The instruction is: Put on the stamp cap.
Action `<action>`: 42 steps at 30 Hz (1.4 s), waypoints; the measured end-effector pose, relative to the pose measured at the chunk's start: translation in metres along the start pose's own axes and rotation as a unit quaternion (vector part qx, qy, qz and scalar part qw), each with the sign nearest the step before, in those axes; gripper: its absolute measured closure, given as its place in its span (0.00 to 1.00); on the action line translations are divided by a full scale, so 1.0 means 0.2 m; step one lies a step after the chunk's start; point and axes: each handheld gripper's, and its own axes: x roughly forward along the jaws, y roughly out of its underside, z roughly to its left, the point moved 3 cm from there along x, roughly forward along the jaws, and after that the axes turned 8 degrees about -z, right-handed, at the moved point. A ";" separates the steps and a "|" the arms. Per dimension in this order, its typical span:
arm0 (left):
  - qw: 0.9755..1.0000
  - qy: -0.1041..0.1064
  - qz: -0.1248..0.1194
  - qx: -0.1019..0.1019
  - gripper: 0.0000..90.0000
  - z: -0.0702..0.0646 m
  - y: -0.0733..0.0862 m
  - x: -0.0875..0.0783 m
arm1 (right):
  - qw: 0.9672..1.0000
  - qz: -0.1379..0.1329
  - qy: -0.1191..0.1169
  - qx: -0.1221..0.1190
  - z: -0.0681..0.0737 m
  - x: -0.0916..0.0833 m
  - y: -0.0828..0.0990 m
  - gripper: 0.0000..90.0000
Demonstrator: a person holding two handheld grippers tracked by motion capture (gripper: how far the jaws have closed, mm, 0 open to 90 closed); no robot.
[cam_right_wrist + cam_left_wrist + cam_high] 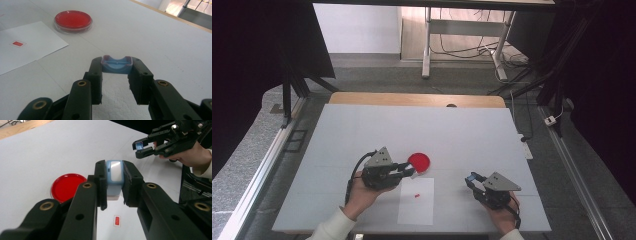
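Two pale blue plastic parts are being held, one in each set of tongs. The left tongs (114, 182) are clamping a tall blue case (114, 176) with a glossy white face between their pads; in the high view the left tongs (411, 171) are pointing toward 3 o'clock, their tips lying just beside the red dish (419, 162). The right tongs (117, 75) are clamping a shallow blue cap (117, 65), its hollow side facing up, across its two ends. In the high view the right tongs (471, 180) are pointing toward 10 o'clock, with the cap (472, 178) showing as a small blue patch at the tips. The two parts are sitting well apart, at 9 and 3 o'clock of the white paper sheet (418, 207).

The sheet is lying flat near the 6 o'clock edge of the white tabletop (422, 125) and is carrying a small red label (417, 195) near its middle. The red dish, round and shallow with a clear rim, is resting on the tabletop at 12 o'clock of the sheet, close to its upper left corner. A hand (362, 197) is gripping each tool from the 6 o'clock side.
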 end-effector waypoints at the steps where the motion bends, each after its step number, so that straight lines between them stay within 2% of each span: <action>1: 1.000 0.000 0.000 0.000 0.83 0.00 0.00 0.00 | 1.000 0.001 0.000 -0.002 0.00 0.00 0.00 0.72; 8: 1.000 0.000 0.000 -0.003 0.83 0.00 0.00 0.01 | 1.000 -0.006 -0.010 -0.002 0.03 0.01 -0.01 0.72; 20: 1.000 0.004 0.001 -0.002 0.83 -0.02 0.00 0.03 | 0.999 -0.012 -0.040 -0.018 0.15 0.05 -0.06 0.72; 31: 1.000 0.006 0.001 -0.001 0.83 -0.02 0.00 0.03 | 0.999 -0.015 -0.048 -0.017 0.19 0.06 -0.07 0.71; 42: 1.000 0.007 0.005 0.001 0.83 -0.03 0.00 0.05 | 0.997 -0.019 -0.068 -0.009 0.24 0.10 -0.08 0.71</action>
